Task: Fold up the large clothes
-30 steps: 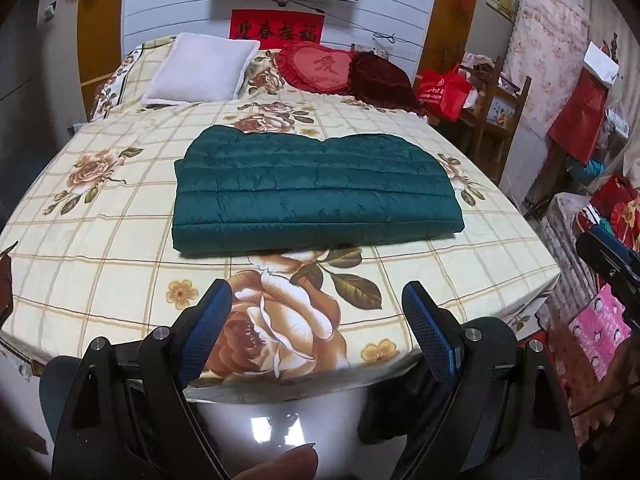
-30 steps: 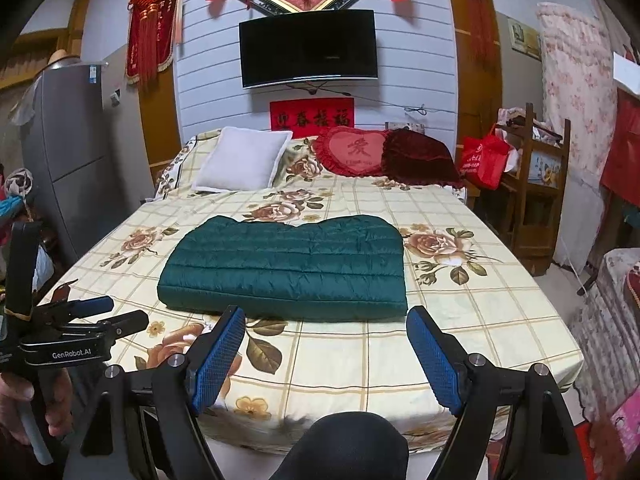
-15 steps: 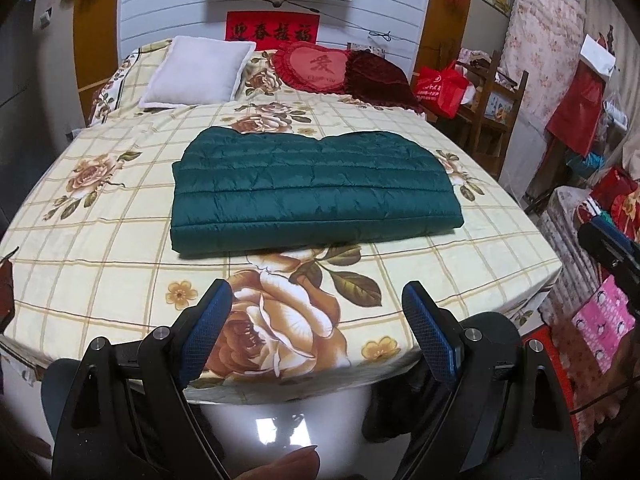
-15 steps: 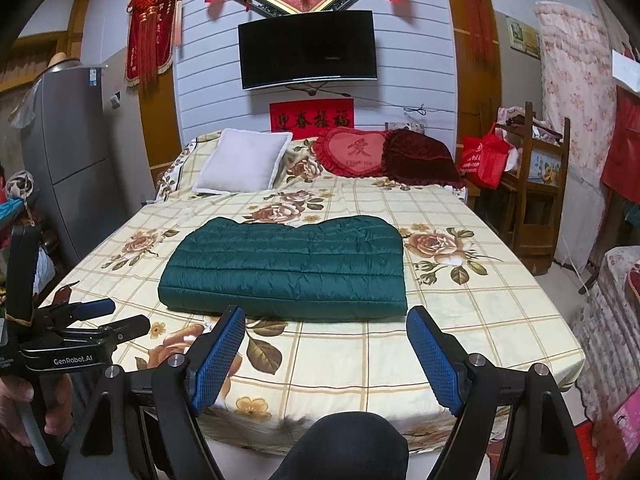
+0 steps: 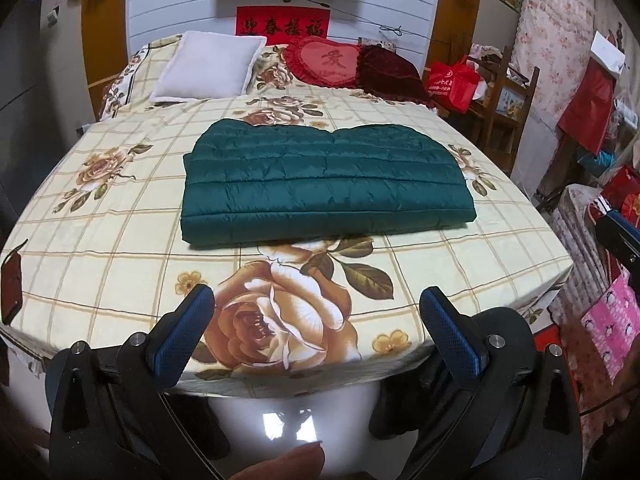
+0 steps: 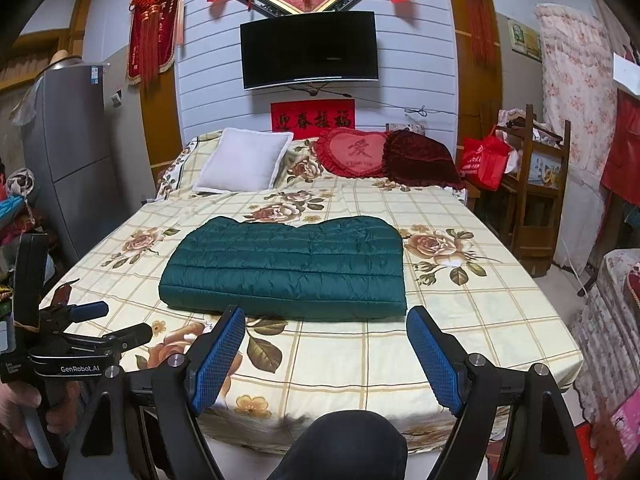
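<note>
Two grippers are seen, both held off the foot edge of the bed (image 6: 500,320). Left gripper (image 5: 316,320): jaws spread wide, nothing between the blue pads, positioned over the big rose print at the bed's near edge. Right gripper (image 6: 324,340): jaws likewise spread, nothing gripped, held just short of the mattress edge. In the right wrist view the left gripper is also seen at lower left, with its fingers parted.

Green quilted jacket (image 5: 326,184) is laid flat in a folded rectangle across the middle of the bed, long side running left to right, near edge straight, far edge wavy. It is touched by neither gripper and is well apart from both.

At the head of the bed a white pillow (image 6: 246,166), a red heart cushion (image 6: 354,152) and a dark red cushion (image 6: 420,158) are placed. A TV (image 6: 310,50) is mounted on the wall above. A red bag (image 6: 484,158) is seen by the wooden shelf (image 6: 536,184) at right.
</note>
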A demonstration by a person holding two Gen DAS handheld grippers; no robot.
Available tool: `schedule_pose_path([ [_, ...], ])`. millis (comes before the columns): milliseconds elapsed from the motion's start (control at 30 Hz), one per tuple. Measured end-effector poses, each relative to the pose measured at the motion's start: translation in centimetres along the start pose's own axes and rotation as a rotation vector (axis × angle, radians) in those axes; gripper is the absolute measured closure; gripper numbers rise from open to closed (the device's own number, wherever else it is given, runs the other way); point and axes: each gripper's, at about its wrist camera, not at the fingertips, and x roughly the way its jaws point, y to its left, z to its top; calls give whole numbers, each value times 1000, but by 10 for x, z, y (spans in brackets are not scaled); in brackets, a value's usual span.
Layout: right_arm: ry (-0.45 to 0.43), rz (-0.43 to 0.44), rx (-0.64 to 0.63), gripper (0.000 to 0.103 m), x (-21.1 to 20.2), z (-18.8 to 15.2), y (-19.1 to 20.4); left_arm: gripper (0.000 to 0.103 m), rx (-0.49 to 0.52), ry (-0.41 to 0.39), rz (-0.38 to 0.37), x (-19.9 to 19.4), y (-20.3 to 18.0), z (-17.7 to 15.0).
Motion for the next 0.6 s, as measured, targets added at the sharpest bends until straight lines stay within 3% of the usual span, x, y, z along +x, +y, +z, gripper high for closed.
schedule_pose_path([
  [600, 6, -4, -3, 22, -2, 0, 2, 0, 24, 19, 1, 4, -10, -3],
])
